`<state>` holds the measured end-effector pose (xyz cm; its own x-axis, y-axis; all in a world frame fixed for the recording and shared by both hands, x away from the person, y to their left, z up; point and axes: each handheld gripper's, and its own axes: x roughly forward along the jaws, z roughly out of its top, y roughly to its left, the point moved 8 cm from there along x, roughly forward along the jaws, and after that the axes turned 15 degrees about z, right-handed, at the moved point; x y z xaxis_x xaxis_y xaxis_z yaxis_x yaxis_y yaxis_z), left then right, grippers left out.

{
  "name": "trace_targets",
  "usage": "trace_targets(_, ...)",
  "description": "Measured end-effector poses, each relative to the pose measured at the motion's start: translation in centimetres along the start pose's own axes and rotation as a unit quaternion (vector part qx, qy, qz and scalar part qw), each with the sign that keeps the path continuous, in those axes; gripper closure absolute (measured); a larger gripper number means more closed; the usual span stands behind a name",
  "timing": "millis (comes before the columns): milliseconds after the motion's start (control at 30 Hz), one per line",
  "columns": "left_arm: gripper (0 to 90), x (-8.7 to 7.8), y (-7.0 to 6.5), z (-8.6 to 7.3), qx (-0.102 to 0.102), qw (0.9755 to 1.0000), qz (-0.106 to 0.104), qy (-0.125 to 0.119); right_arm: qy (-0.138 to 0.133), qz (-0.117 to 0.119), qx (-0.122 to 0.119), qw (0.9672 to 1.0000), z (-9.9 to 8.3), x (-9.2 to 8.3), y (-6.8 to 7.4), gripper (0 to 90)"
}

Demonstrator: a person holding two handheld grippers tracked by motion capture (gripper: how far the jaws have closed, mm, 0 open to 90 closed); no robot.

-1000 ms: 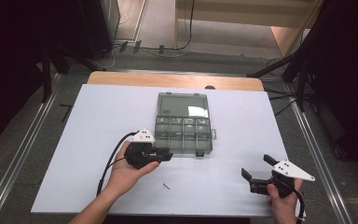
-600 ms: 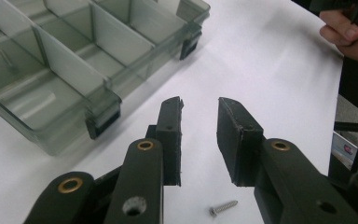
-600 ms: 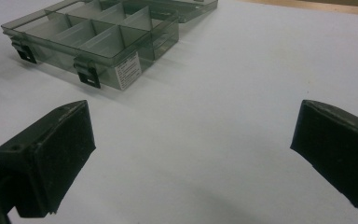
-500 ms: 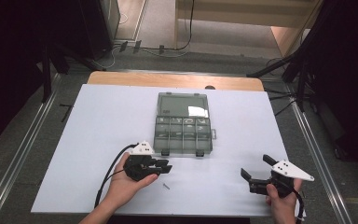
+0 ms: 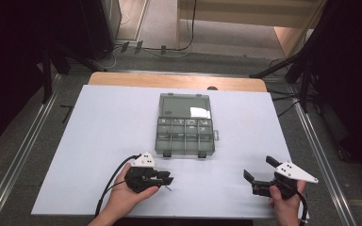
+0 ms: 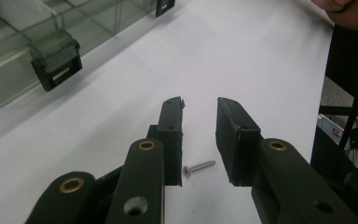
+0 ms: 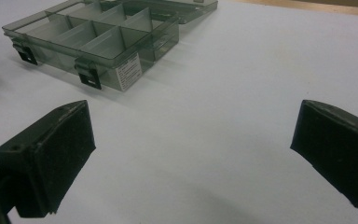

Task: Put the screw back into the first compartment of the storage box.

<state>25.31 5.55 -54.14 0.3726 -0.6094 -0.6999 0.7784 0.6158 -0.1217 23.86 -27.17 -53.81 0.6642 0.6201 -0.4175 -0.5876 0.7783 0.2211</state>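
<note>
- One white table (image 5: 99, 141) is seen in the high view; its near edge is cut off by the frame, and a wooden strip is shown along its far edge.
- One smoky clear compartment box (image 5: 185, 125) is placed at the table's centre, its lid laid open toward 12 o'clock. Two black latches are counted on its near wall. A white label (image 7: 127, 71) is stuck on the box's end wall; its print is too small to be read. The contents of the compartments are hard to make out.
- Two grippers are counted. The right gripper (image 5: 260, 177) is held at 5 o'clock from the box, its jaws spread wide with nothing between them.
- The left gripper (image 5: 168, 180) is held at 7 o'clock from the box, low over the table. Its jaws are parted narrowly and nothing is gripped.
- One small silver screw (image 6: 198, 167) is lying on the table between the left gripper's jaws, untouched by either pad; in the high view it is barely discernible.
</note>
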Motion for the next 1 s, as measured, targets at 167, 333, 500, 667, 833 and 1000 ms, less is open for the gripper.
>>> trace_targets(167, 71.6, 0.1, -0.2, -1.0, 0.003, 1.0000, 0.003, 0.009, 0.000, 0.001, -0.002, 1.0000, 0.1, 0.0, 0.0, 0.0)
trace_targets(333, 71.7, -0.3, -0.1, -1.4, -0.003, 0.9999, 0.004, 0.010, -0.002, 0.000, -0.002, 1.0000, 0.1, -0.1, 0.1, 0.0)
trace_targets(500, 78.0, -1.1, 0.0, -2.1, 0.001, 0.9999, -0.002, 0.010, -0.004, -0.002, -0.001, 1.0000, 0.1, -0.3, 0.0, 0.0)
trace_targets(667, 90.0, -0.9, -0.3, -2.9, 0.012, 0.9995, -0.010, 0.026, -0.003, -0.003, -0.002, 1.0000, 0.1, -0.2, -0.1, 0.0)
trace_targets(833, 90.0, -0.2, -0.9, -2.6, 0.033, 0.9991, 0.000, 0.027, 0.000, -0.002, -0.004, 1.0000, 0.1, -0.1, -0.1, 0.0)
trace_targets(1000, 78.7, 0.5, -0.4, -1.5, 0.032, 0.9993, 0.008, 0.019, 0.000, -0.002, -0.001, 1.0000, 0.0, -0.1, 0.0, 0.0)
